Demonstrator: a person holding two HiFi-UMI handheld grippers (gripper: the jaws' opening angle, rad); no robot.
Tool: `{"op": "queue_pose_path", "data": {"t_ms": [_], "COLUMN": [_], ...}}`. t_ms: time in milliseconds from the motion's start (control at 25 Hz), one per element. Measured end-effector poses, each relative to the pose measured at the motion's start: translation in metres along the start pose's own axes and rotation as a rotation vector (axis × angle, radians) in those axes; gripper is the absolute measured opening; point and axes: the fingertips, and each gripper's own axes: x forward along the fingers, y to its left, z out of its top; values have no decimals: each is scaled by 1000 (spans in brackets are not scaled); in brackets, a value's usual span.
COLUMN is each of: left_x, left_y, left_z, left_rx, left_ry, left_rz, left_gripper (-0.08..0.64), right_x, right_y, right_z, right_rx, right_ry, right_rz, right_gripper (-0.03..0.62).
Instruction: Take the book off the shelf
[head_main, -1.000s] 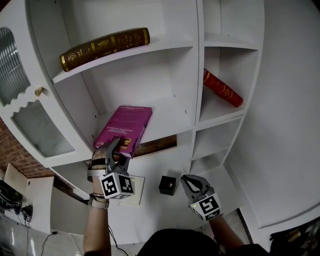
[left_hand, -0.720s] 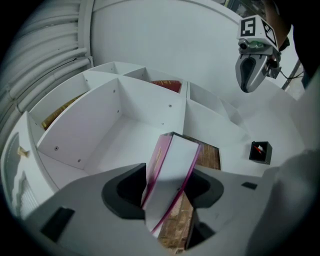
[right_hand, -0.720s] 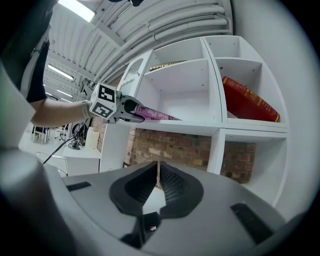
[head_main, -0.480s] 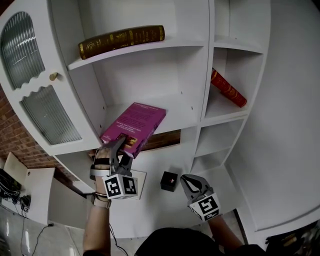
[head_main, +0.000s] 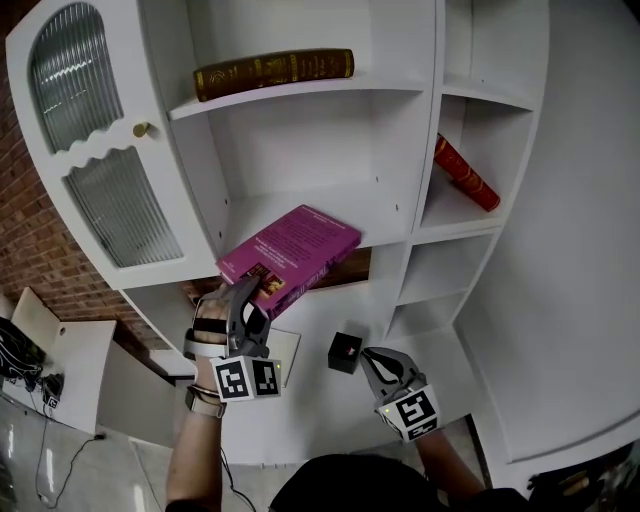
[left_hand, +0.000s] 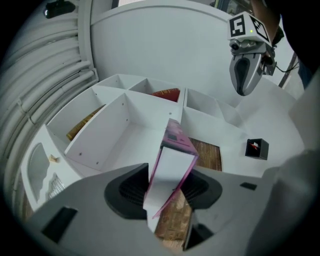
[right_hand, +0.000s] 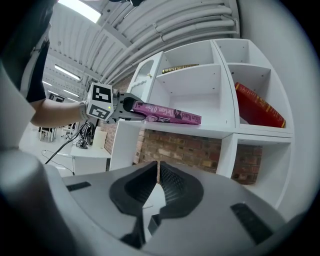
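Magenta book (head_main: 290, 255), partly off the middle shelf (head_main: 380, 225), is clamped at its near end by the left gripper (head_main: 245, 292), whose jaws have just been closing on it. The right gripper (head_main: 375, 362) is seen shut and empty. The book is best drawn level, nearward, until cleared.

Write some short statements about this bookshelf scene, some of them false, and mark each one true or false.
1. The left gripper holds the purple book. True; its jaws have just been closing on it.
2. The right gripper holds the black box. False: its jaws are together and empty, and the box sits apart.
3. The brown book lies flat on the upper shelf. True.
4. The red book shares the purple book's compartment. False: it leans in the right compartment.
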Motion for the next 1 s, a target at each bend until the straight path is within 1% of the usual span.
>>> {"op": "queue_pose_path", "data": {"t_ms": [160, 440, 600, 1000], "left_x": [-21, -63, -92, -169], "left_y": [9, 19, 22, 17], "left_z": [-1, -7, -17, -37], "left_rx": [-14, -54, -80, -139], "left_ry": [-9, -5, 21, 104], "left_rz": [47, 100, 127, 145], "left_gripper": [178, 169, 164, 149], "right_x": [-6, -21, -28, -43], "right_y": [14, 43, 69, 129], "right_z": [5, 12, 16, 28], "right_rx": [-19, -27, -38, -69], "right_ry": [-1, 1, 8, 10], "right_rz": [4, 36, 76, 184], "right_gripper": [26, 26, 26, 26]}}
